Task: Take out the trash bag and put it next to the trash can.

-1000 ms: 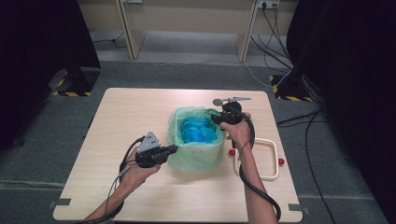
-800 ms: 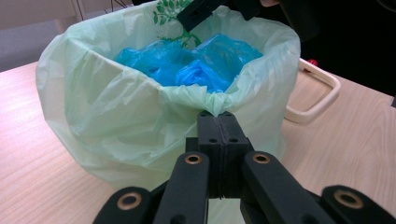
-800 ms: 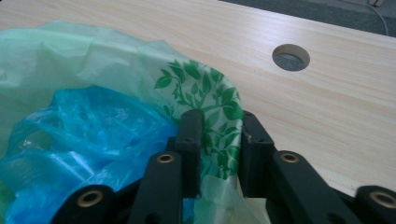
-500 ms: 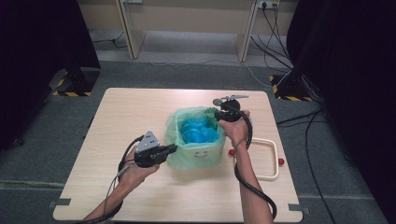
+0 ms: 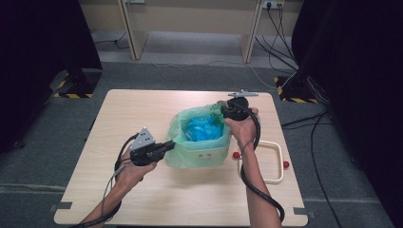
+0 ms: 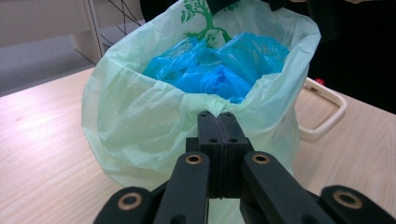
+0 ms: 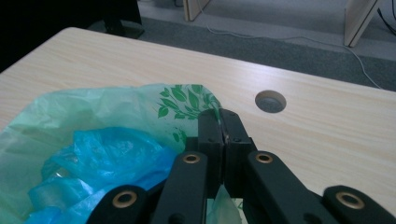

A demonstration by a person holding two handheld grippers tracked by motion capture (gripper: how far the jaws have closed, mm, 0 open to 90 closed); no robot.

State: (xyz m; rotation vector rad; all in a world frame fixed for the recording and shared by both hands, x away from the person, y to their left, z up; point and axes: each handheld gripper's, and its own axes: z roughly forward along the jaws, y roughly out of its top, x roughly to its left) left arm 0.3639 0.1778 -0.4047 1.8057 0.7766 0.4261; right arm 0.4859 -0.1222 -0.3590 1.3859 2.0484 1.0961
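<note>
Gripping opposite rims of the green bag [image 5: 197, 152], both grippers, left [image 6: 217, 122] and right [image 7: 219, 120], stay off nothing else; uneven pulling could tear the film.

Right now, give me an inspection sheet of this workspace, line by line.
Surface: light wooden table, with a round hole near its far side.
Job's things: pale green bag standing open, blue plastic bunched inside; leaf print on its far rim.
Clutter: cream handled frame with red knobs, right of the bag.
Grippers: left gripper shut on the bag's near rim; right gripper shut on the far rim.
Cables: one trails from each gripper along the forearms; more lie on the floor at the far right.
Surroundings: grey carpet, pale furniture legs beyond the table, dark curtains on both sides.
</note>
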